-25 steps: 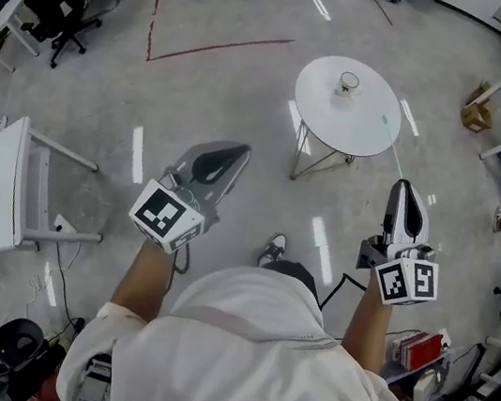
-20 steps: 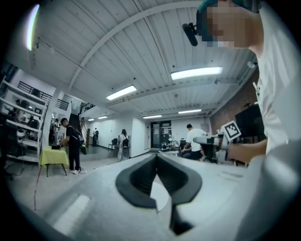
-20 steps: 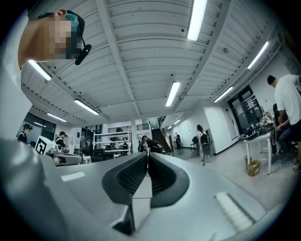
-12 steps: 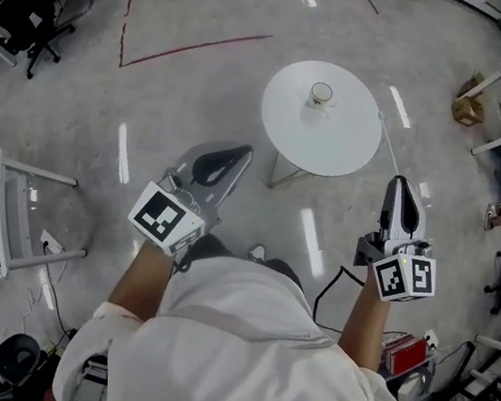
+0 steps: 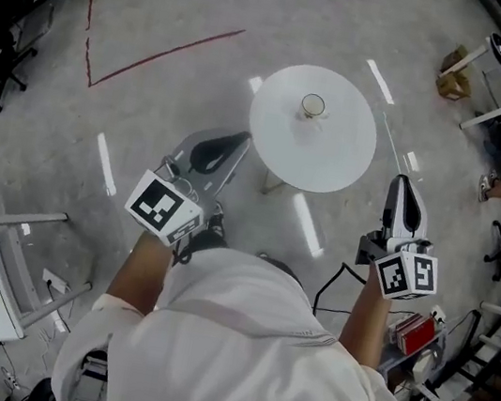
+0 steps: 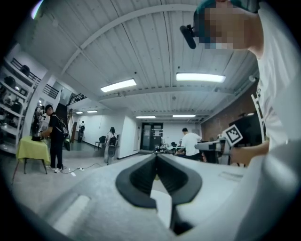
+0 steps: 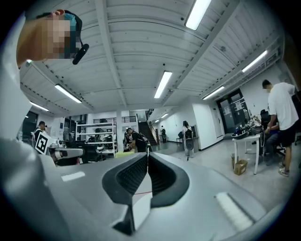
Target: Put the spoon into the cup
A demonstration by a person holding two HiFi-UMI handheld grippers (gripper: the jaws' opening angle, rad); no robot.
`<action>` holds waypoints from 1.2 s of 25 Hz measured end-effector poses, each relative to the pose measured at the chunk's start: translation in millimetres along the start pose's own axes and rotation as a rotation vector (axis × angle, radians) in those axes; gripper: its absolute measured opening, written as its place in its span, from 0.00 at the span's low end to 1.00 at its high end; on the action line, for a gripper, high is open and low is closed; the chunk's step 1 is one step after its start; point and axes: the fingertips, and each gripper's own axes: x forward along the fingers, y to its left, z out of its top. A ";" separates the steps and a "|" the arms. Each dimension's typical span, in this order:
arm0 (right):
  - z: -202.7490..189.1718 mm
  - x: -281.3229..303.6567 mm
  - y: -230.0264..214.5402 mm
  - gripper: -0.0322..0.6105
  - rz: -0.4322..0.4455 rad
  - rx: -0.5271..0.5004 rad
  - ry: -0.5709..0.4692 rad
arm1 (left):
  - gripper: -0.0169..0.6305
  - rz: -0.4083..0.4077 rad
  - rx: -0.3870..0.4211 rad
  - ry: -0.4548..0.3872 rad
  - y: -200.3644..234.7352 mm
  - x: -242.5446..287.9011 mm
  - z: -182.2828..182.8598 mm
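A grey floor (image 5: 42,141) marked with a red line (image 5: 161,54) spreads below a round white desk (image 5: 329,156), where the cup (image 5: 313,106) stands toward the far side. The left gripper (image 5: 235,138) and right gripper (image 5: 404,183) hang near the desk's near edge, each with its fingers pressed together on nothing.

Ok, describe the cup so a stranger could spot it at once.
Find the round white table standing on the grey floor. The cup sits on its top, toward the far edge. It is small, round and pale, with nothing else standing beside it.
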 end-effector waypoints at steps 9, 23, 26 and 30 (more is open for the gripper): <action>-36.7 95.7 12.7 0.07 -0.075 -0.064 0.155 | 0.03 -0.062 -0.021 0.051 106.4 36.5 -13.1; -185.4 210.0 -94.0 0.07 0.000 -0.167 0.666 | 0.03 -0.027 -0.074 0.099 105.0 94.5 -54.0; -226.3 230.5 -105.0 0.07 0.029 -0.192 0.749 | 0.03 0.010 -0.075 0.116 109.9 92.2 -64.0; -276.0 264.3 -109.8 0.07 0.060 -0.232 0.850 | 0.03 0.049 -0.102 0.124 131.0 92.1 -77.9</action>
